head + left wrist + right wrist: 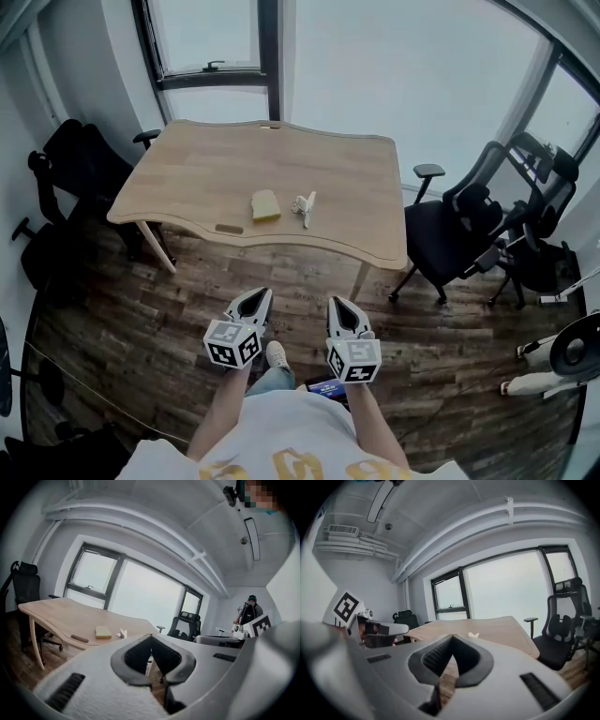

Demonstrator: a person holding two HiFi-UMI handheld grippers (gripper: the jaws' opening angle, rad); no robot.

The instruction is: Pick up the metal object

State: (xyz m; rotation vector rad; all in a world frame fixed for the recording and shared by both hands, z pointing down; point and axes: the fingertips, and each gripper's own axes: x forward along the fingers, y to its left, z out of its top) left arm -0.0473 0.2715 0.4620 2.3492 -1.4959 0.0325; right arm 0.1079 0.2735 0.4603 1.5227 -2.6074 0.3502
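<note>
Tongs on both sides are closed. The left tongs (260,294) and the right tongs (338,303) each have their tips pressed together, and each one's own view shows nothing between the jaws. The person holds them low and side by side, a little apart, over the wooden floor (141,319). Both point towards the far side, where the table (225,159) stands. One shoe (277,354) of the person shows between the two arms.

The metal object (305,207) lies on the table top, near the near edge and a little right of the middle. It is pale and small, and its exact shape I cannot tell. It is well apart from both tongs. Just left of it lies a yellow block (266,205), with a narrow gap between the two. A small oval slot (229,229) is in the table, close to the near edge and left of the block.

To the right of the table stands a black office chair (457,234). Another black chair (75,164) stands at the left. Behind the table, on the far side, is a large window (375,66).
</note>
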